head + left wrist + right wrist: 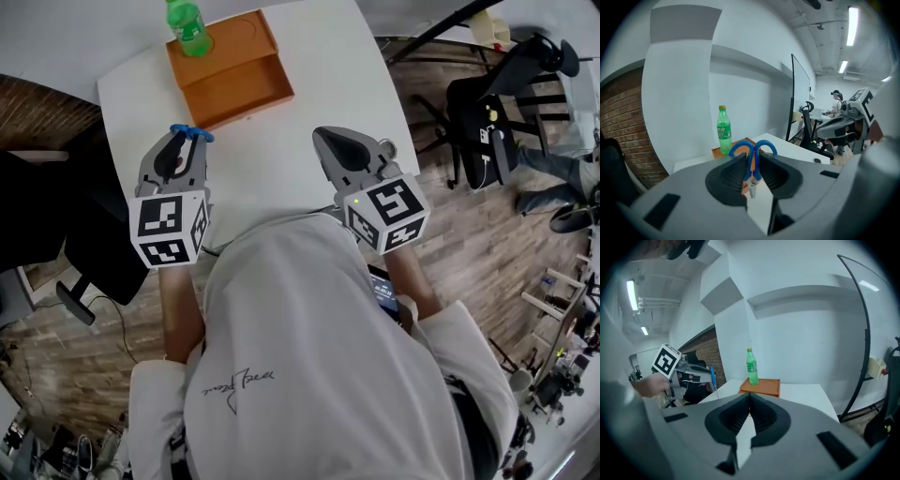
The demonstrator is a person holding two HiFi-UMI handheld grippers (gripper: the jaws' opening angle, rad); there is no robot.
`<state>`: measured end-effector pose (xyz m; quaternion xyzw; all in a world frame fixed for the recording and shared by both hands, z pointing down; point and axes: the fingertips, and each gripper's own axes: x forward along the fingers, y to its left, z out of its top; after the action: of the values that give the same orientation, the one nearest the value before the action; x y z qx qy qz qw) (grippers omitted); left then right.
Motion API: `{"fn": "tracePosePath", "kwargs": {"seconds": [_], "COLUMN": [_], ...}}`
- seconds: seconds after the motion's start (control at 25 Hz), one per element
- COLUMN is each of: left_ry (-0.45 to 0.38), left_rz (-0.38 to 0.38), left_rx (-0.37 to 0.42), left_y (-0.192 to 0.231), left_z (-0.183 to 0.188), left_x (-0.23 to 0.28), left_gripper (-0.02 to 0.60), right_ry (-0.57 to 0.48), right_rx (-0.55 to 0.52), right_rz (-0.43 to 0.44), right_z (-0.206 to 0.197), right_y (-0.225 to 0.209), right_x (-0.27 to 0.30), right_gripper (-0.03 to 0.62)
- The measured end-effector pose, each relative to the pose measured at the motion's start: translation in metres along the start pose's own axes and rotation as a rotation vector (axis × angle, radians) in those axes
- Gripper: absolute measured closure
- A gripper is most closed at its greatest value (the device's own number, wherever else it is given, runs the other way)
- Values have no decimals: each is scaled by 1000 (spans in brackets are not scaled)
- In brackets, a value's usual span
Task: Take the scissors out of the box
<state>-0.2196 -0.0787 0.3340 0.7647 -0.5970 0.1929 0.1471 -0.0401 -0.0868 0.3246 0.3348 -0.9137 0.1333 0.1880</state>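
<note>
Blue-handled scissors (753, 151) are clamped between the jaws of my left gripper (752, 161), handle loops up and the short blades pointing down. In the head view the scissors (192, 133) stick out at the tip of that gripper (183, 142), above the white table (281, 159) and just in front of the orange box (230, 70). The box (760, 386) lies open at the table's far end. My right gripper (325, 139) hovers over the table's right part; its jaws (749, 398) are shut with nothing between them.
A green plastic bottle (187, 26) stands on the box's far part. A black office chair (492, 112) stands on the wooden floor at the right, and another dark chair (56, 234) at the left. A brick wall (623, 136) runs along the left.
</note>
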Motion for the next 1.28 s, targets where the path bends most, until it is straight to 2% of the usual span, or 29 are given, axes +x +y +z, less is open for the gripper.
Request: {"fn": "tracePosePath", "kwargs": {"seconds": [0.32,0.56,0.76,0.96,1.28], "left_ry": [-58,-83,-109,-117,-119], "left_rz": [52,77,119,164,164], "left_rx": [-110,-153,-226,-223,-250], "left_y": [-3,-14,-17,-21,-21], "left_z": [-8,-14,-21,-21,-27], "left_x": [-26,-42,-53,-67,-64], "left_gripper": [489,489,489,489,488], "right_ry": [-23,-71,-86,-65,-57], "right_rx": [-2,47,9,-10,-67], "right_rz": [26,42,17,44,101], "right_z": [2,9,12,8,6], "right_y": [16,23,28,40,60], "right_x": [-2,-3,0,3,5], "right_gripper": [583,583,583,583,585]}}
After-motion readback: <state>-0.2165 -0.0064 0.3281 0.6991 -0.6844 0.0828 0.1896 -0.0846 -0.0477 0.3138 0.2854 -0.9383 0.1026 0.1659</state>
